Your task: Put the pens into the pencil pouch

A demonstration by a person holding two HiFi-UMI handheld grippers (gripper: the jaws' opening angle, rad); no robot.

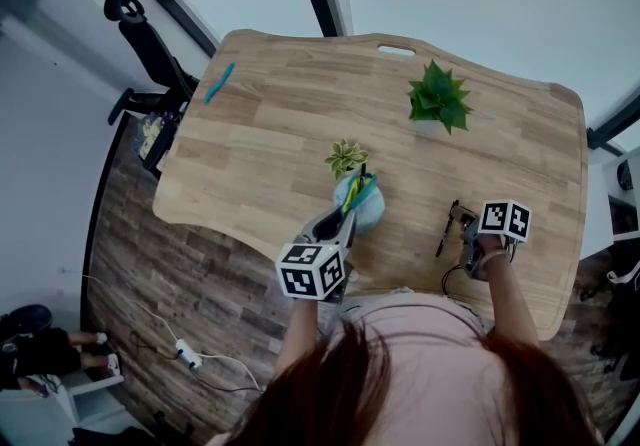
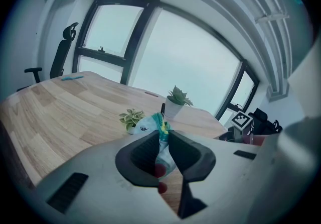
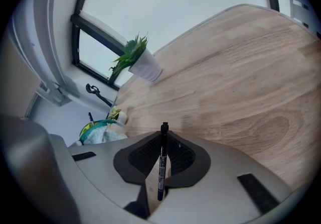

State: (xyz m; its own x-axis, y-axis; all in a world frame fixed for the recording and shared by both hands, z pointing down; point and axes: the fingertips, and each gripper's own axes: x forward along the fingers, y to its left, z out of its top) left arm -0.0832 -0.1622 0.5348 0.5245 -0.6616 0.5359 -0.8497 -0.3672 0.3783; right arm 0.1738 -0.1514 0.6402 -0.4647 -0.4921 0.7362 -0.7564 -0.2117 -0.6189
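Cool, even daylight is flooding through the windows (image 2: pixel 190 62) ahead of me, blowing them out pale and leaving only faint shadows on the table (image 1: pixel 270 134). Both gripper views are bowing and darkening toward their round edges, and the near shell of my left tool (image 2: pixel 164 135) is looking soft.

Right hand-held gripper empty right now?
No, the right hand-held gripper is shut on a black pen, which is clamped between its jaws.
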